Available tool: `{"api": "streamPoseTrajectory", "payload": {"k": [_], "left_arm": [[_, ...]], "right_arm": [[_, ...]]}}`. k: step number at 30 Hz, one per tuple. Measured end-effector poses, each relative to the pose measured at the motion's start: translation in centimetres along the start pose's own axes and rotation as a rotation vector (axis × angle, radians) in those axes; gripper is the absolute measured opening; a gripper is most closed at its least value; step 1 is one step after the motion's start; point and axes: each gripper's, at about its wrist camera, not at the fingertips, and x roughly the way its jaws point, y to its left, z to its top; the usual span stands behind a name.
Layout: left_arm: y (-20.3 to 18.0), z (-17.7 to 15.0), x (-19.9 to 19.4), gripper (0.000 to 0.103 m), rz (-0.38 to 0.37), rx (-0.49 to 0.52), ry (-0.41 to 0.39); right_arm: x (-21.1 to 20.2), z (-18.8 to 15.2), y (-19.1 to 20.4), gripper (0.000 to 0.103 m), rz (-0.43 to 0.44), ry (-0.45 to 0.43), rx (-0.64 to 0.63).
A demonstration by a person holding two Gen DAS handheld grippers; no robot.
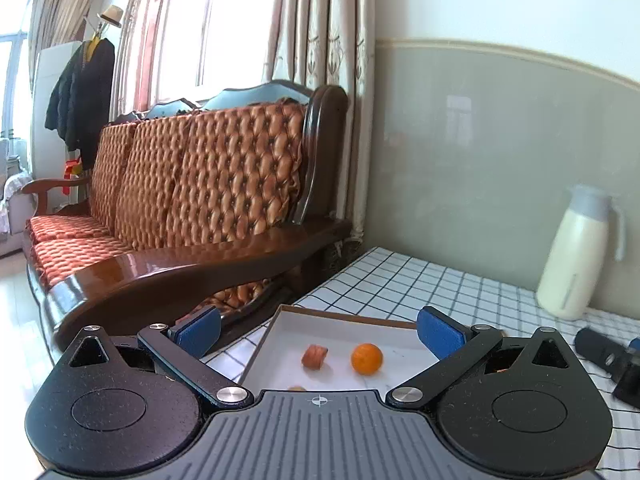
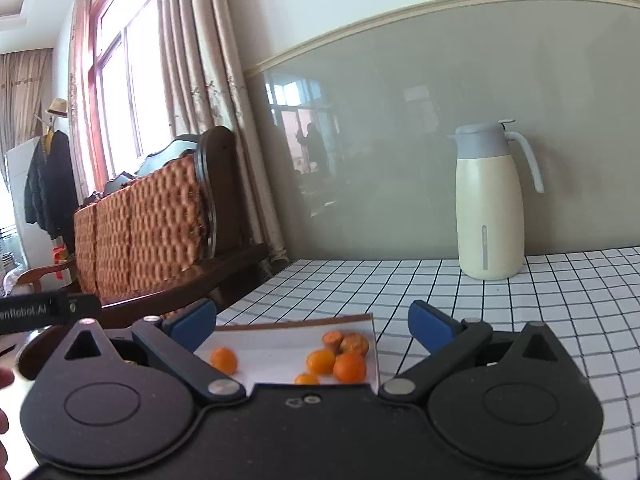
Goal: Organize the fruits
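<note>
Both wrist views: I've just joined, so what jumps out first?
The small orange fruits lying in the shallow white tray near the checked table's left edge, just ahead of both open, empty hand-held grippers. Next, the tall cream jug standing against the grey wall at the table's back, and the brown padded wooden sofa beside the table under the window.

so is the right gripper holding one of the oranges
No, the right gripper stands wide open with nothing between its blue pads, and the oranges lie in the white tray below it.
</note>
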Motion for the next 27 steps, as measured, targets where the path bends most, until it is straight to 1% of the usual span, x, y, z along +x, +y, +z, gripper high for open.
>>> {"api": "streamPoseTrajectory", "payload": {"k": [7, 10, 12, 16, 20, 27], "left_arm": [[0.7, -0.2, -7.4, 0.103, -0.034, -0.007, -0.017], [0.7, -0.7, -9.4, 0.103, -0.057, 0.011, -0.027], [0.5, -0.9, -10.1, 0.103, -0.066, 0.034, -0.017], [0.0, -1.0, -10.9, 0.103, -0.086, 0.046, -0.007], [-0.1, -1.0, -11.1, 0.103, -0.102, 0.028, -0.012], [-0.9, -1.0, -10.5, 0.103, -0.099, 0.055, 0.0]], "right_arm": [[-6.9, 0.7, 1.3, 0.097, 0.003, -0.007, 0.014], [-9.0, 1.1, 1.8, 0.097, -0.002, -0.016, 0.0], [-9.9, 1.2, 2.0, 0.097, -0.002, -0.021, -0.023], [-10.3, 1.7, 2.1, 0.097, 0.0, -0.023, -0.048], [-10.7, 1.7, 1.8, 0.097, -0.015, -0.034, -0.04], [-10.0, 1.0, 1.1, 0.097, -0.017, -0.018, -0.025]]}}
